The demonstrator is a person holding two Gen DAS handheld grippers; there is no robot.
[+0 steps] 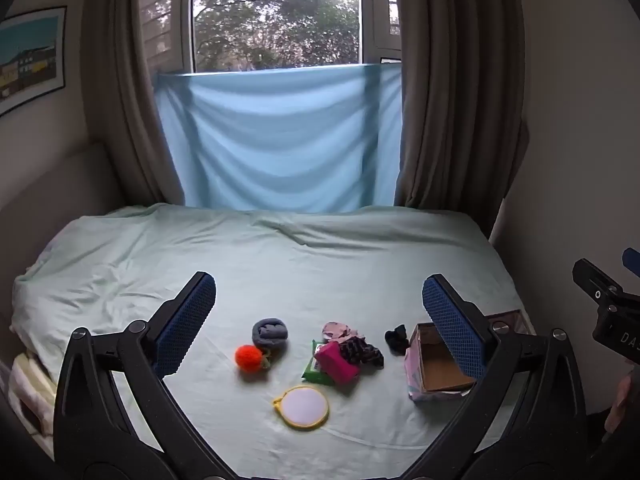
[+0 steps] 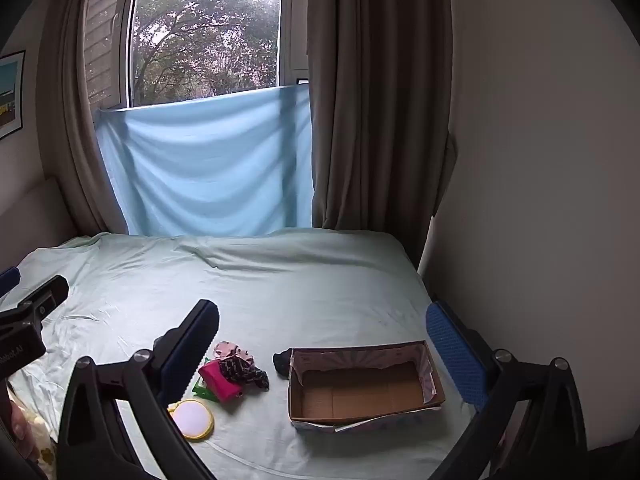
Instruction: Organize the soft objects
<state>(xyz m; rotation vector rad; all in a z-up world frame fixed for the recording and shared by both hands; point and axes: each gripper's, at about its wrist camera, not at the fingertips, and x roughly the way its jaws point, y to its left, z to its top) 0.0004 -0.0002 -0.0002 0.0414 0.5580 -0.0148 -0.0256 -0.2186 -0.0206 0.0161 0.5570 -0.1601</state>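
The soft things lie in a loose scatter near the front edge of the bed [image 1: 280,264], none of them in the open cardboard box [image 2: 360,390] yet, so I'd judge the sorting has barely begun and the first pick is the step in hand. Nearest the box is a small black bundle [image 1: 397,339], just beside its left wall; further left sits a tangle of dark patterned cloth [image 1: 362,352] lying over a magenta pouch [image 1: 336,362], which in turn rests on a green packet [image 1: 314,366], with a pale pink scrap [image 1: 335,330] behind them. A round yellow-rimmed pad [image 1: 302,406] lies in front, and off to the left a grey rolled sock [image 1: 270,333] touches an orange pom-pom [image 1: 249,357]. The left hand-held gripper [image 1: 318,302] and the right hand-held gripper [image 2: 320,328] both hover above the bed with jaws spread wide and nothing between them. To do this well, I'd take the loose single pieces first, the black bundle being an easy start for the right side, and come down squarely so the pads pinch cloth rather than snag the sheet. The stacked pile wants peeling from the top.
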